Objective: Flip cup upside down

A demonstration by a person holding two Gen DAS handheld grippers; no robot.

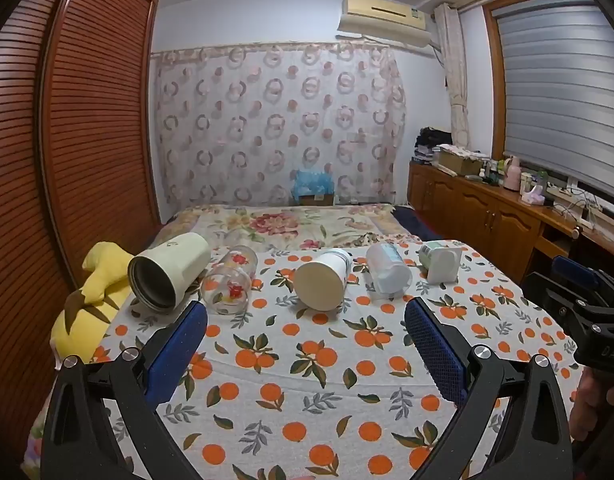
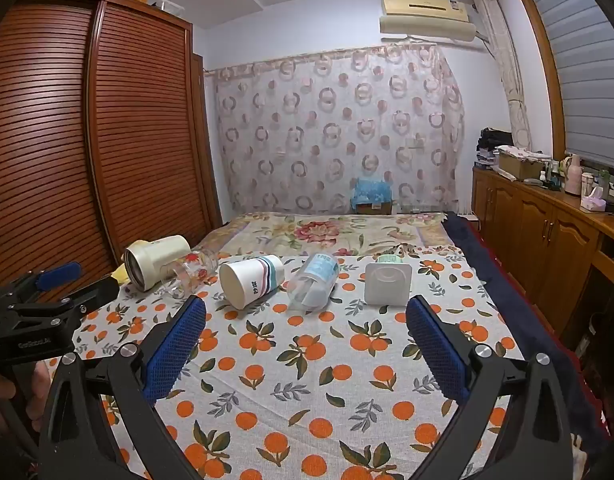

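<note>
Matt printed cloth (image 1: 307,380); clear glass tumbler (image 1: 229,280)

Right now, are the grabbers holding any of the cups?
No. The left gripper and the right gripper are both open and hold nothing; the cups, like the striped paper cup, lie untouched on the cloth.

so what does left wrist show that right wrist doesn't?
Left wrist only: the yellow plush toy in full beside the cream tumbler, and the right hand-held gripper at frame edge.

Right wrist only: the left hand-held gripper at frame edge, plus the paper cup's stripes and printed side.

Both: five cups lying on their sides in a row on the orange-print cloth, none gripped, both hand-held grippers open.
</note>
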